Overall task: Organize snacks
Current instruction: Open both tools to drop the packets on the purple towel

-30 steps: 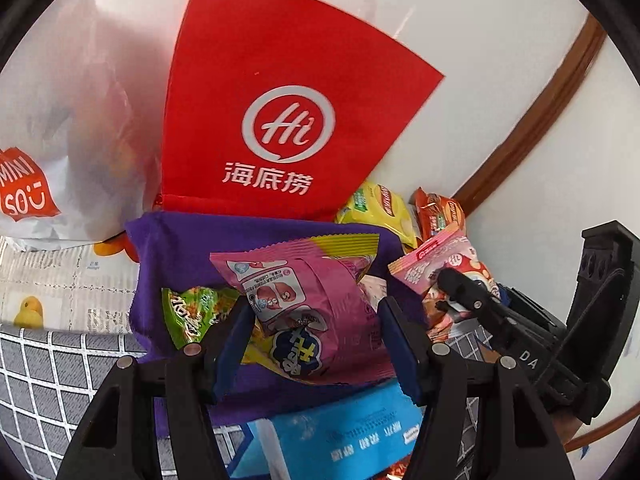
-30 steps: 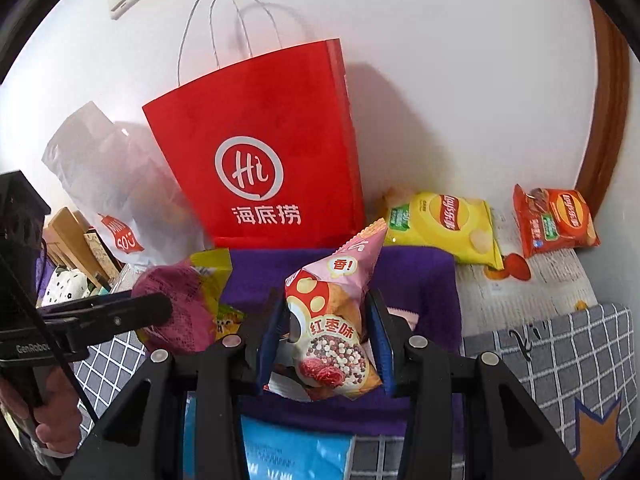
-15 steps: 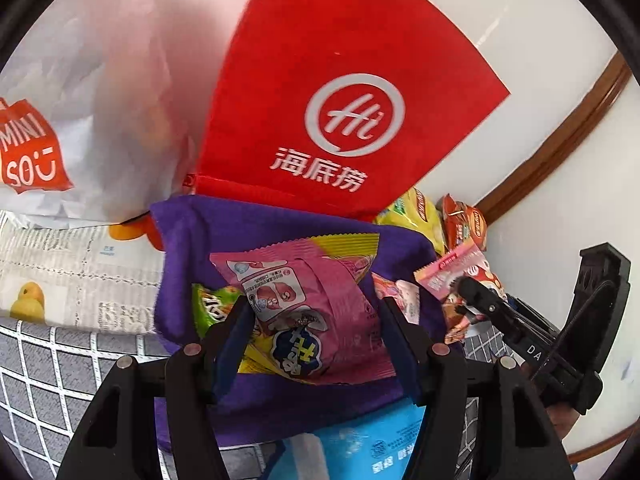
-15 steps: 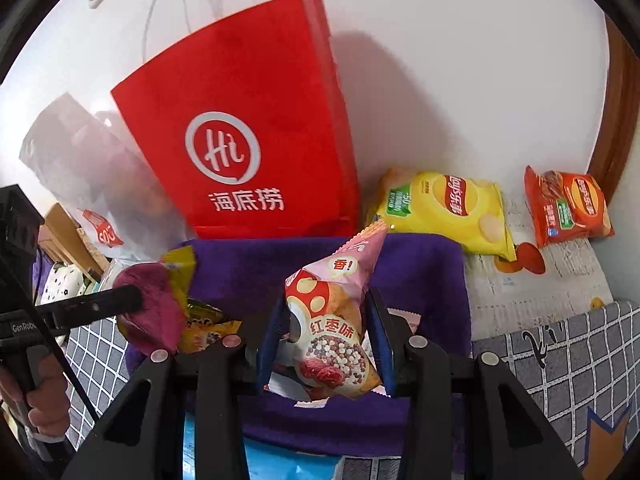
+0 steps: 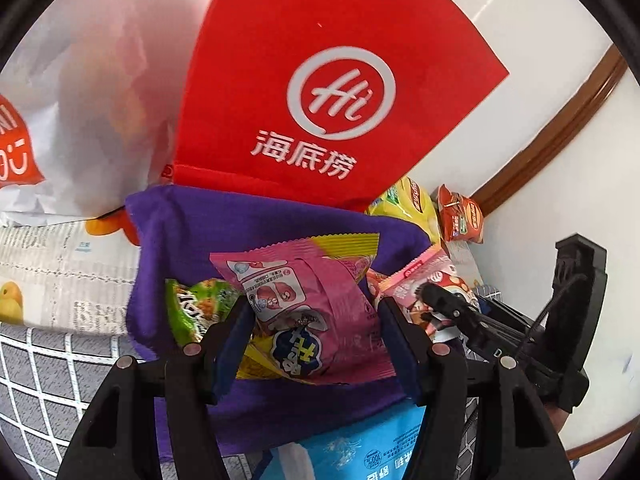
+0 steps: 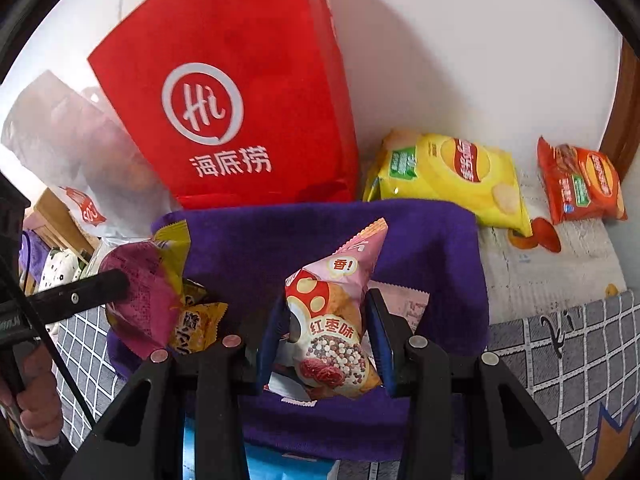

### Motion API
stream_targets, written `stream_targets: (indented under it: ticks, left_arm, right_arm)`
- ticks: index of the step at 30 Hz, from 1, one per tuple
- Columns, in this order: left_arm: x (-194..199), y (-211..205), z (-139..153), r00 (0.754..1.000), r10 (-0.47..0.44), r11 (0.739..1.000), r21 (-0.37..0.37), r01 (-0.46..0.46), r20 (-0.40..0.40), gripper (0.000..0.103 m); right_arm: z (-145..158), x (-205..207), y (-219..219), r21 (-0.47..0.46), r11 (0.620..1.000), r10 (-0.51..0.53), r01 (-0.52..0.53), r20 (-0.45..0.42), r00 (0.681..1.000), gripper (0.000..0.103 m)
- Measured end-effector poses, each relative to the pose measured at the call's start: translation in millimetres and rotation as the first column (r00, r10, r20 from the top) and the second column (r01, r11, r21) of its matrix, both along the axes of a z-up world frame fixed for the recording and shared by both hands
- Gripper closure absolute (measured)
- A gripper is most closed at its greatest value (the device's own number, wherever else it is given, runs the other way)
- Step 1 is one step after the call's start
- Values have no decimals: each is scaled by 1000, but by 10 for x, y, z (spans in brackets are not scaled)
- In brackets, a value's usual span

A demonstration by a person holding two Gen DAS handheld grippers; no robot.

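White wall behind, with a tall red paper carrier bag [image 6: 240,120] standing at the back edge of a purple cloth [image 6: 432,248]. Left gripper [image 5: 314,336] clamps a crinkly magenta-and-yellow snack packet [image 5: 316,320] above the cloth; right gripper [image 6: 328,344] pinches a pale pink mushroom-print snack pouch [image 6: 340,320]. Both packets are slick film, so either could slip out or snag the bag's rim

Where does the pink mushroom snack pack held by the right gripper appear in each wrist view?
Left wrist view: pink mushroom snack pack right of centre, held by the right gripper.
Right wrist view: the pack at lower centre, upright in the gripper.
Shared landmark: red paper bag behind the purple cloth.
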State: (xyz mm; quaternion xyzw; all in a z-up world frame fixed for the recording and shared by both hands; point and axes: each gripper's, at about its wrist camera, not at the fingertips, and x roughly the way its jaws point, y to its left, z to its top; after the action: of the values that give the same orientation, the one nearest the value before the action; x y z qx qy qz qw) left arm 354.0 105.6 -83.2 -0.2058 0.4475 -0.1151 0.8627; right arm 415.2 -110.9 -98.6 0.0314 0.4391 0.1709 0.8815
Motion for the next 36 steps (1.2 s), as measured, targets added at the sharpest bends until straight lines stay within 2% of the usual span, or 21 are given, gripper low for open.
stream_targets:
  ticks: [3,14,27,33,36]
  left_arm:
    - [33,-56,-61,1000,-3,1000,3,4,-15,41]
    - [42,-79,-87,1000,-5,1000,13,6,-14,41]
    - [50,-72,-90,1000,-8,1000,16,8,-24,39]
    - [72,-83,-113,999,-6,1000,11,7,-48,33]
    - [67,-99,-96,999,-3,1000,21,4,-49,25]
  right_arm:
    - [-40,29,-24,19,1000,-8,9,-16,1000,62]
    - [-167,103,-16,-9,1000,-22,22,-44,999,60]
    - [-173,67,15,-47,999,-5,3,-35,999,54]
    - [-151,57,20,-38,999,-3,1,-40,999,50]
    - [-94,28,39,-40,999,-1,0,-27,1000,48]
